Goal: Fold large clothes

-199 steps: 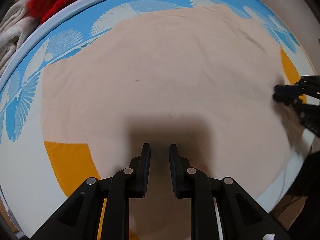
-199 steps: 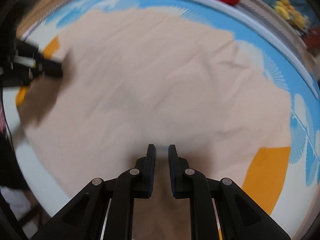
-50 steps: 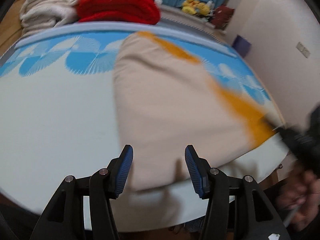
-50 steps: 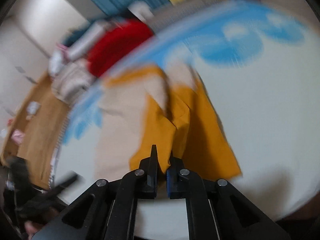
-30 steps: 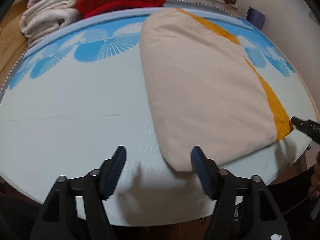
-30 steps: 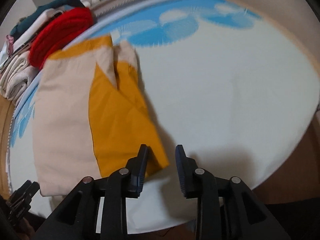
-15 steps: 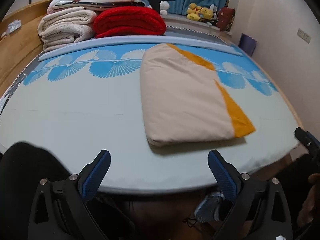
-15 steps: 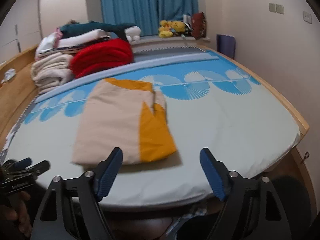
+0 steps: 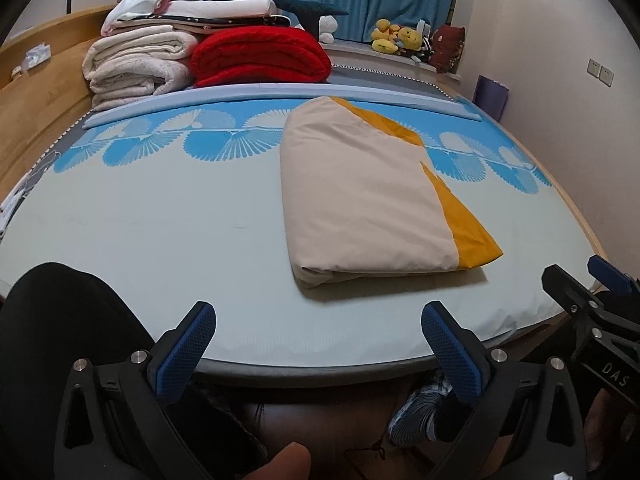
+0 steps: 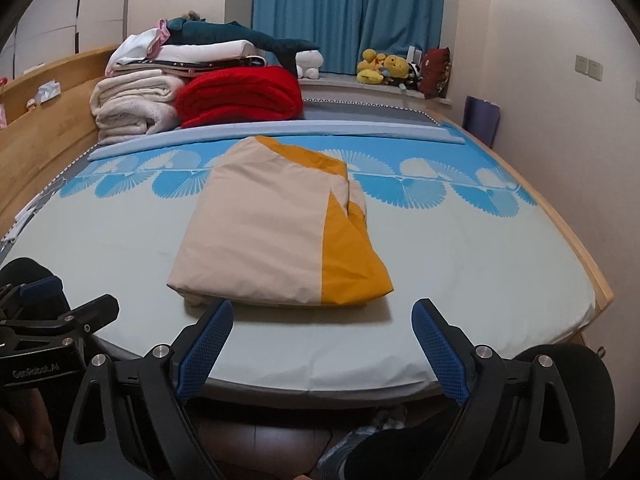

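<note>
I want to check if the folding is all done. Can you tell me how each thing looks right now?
Beige and orange cloth: folded into a flat bundle, lying on the bed, not held.
Left gripper: jaws wide open, nothing between them, short of the bundle.
Right gripper: jaws opening, nothing between them.
Red blanket: folded, at the far end.
Cream blankets: folded and stacked beside the red one.
Blue curtains: drawn shut.

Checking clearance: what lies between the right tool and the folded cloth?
Only bare pale sheet, shown in the right wrist view; the right tool is open, short of the folded cloth.
</note>
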The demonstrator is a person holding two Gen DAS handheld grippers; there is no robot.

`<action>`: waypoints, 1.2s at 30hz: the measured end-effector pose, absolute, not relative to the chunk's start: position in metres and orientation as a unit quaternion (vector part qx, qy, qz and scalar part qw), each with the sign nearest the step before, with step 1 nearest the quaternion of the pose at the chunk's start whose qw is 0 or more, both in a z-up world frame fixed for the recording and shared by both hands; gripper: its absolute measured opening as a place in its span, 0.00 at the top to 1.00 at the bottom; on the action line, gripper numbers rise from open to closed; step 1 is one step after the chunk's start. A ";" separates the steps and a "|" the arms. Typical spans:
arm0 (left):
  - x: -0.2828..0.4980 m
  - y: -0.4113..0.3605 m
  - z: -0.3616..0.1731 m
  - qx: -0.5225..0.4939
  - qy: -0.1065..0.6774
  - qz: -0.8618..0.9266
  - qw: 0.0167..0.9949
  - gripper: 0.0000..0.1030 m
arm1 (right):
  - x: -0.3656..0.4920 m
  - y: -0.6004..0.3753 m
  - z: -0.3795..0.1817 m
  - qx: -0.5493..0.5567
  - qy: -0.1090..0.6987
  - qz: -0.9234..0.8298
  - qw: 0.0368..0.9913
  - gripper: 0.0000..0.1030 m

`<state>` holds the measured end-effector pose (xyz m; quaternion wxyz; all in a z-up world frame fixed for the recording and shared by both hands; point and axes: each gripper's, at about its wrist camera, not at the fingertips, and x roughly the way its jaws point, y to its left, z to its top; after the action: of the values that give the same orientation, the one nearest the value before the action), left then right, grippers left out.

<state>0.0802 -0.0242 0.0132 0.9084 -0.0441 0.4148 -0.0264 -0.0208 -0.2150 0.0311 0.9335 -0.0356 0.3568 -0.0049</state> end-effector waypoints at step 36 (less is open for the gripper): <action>0.078 -0.032 0.018 -0.036 0.398 -0.025 0.916 0.01 | -0.019 -0.217 0.032 -0.035 0.348 0.004 0.937 0.12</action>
<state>0.0781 -0.0324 0.0176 0.9161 -0.0359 0.3985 -0.0249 -0.0190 -0.2174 0.0317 0.9367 -0.0352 0.3483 0.0038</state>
